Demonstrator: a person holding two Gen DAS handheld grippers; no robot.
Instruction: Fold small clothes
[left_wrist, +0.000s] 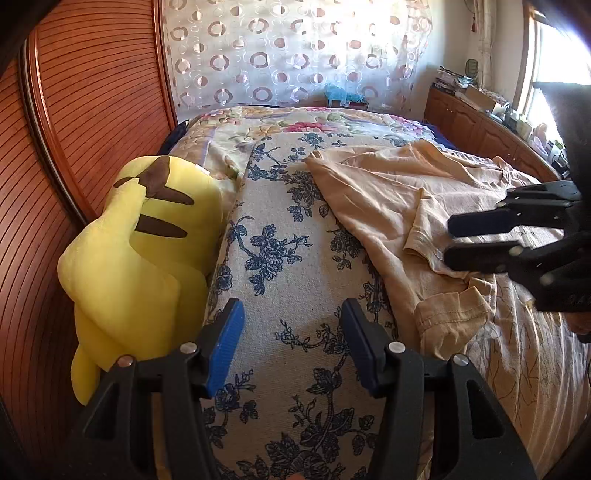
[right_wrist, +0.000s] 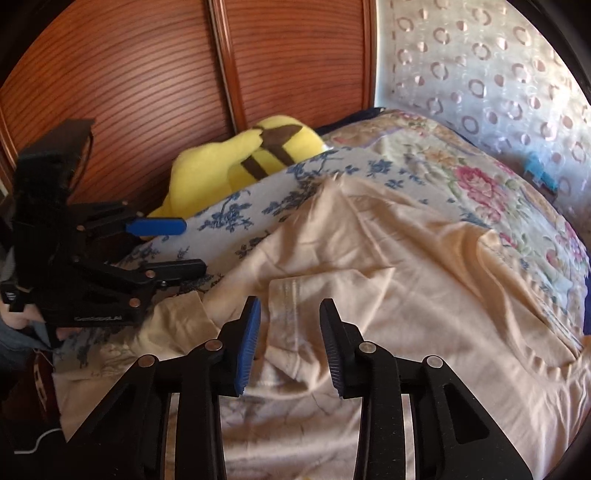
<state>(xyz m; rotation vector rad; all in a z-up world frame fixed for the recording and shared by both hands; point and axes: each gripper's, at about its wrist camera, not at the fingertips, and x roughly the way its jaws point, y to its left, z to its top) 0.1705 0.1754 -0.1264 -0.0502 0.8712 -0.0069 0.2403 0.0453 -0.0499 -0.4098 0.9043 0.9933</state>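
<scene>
Left-wrist view: the left tool (left_wrist: 291, 347) hovers with its jaws parted and nothing between them, over a blue-flowered cloth (left_wrist: 291, 229) spread on the bed (left_wrist: 236, 122). The beige shirt (left_wrist: 391, 192), the garment to be folded, lies rumpled on the bed at 2 o'clock from this tool, one hemmed sleeve (left_wrist: 424, 236) turned over toward the centre. The right tool (left_wrist: 448, 240) enters from 3 o'clock, its fingers narrowly apart, with their tips at that sleeve hem; no firm grasp on the cloth can be made out. A yellow plush toy (left_wrist: 140, 251) leans at 9 o'clock against the slatted wooden panel (left_wrist: 81, 110). A curtain with ring pattern (left_wrist: 280, 55) hangs at 12 o'clock.

Right-wrist view: the right tool (right_wrist: 291, 343) stands above the shirt (right_wrist: 388, 266), jaws apart, a folded hem (right_wrist: 288, 295) showing in the gap between them but not pinched. The left tool (right_wrist: 194, 245) appears at 9 o'clock, released, above the edge of the flowered cloth (right_wrist: 229, 218). The plush toy (right_wrist: 240, 162) sits at 11 o'clock.
</scene>
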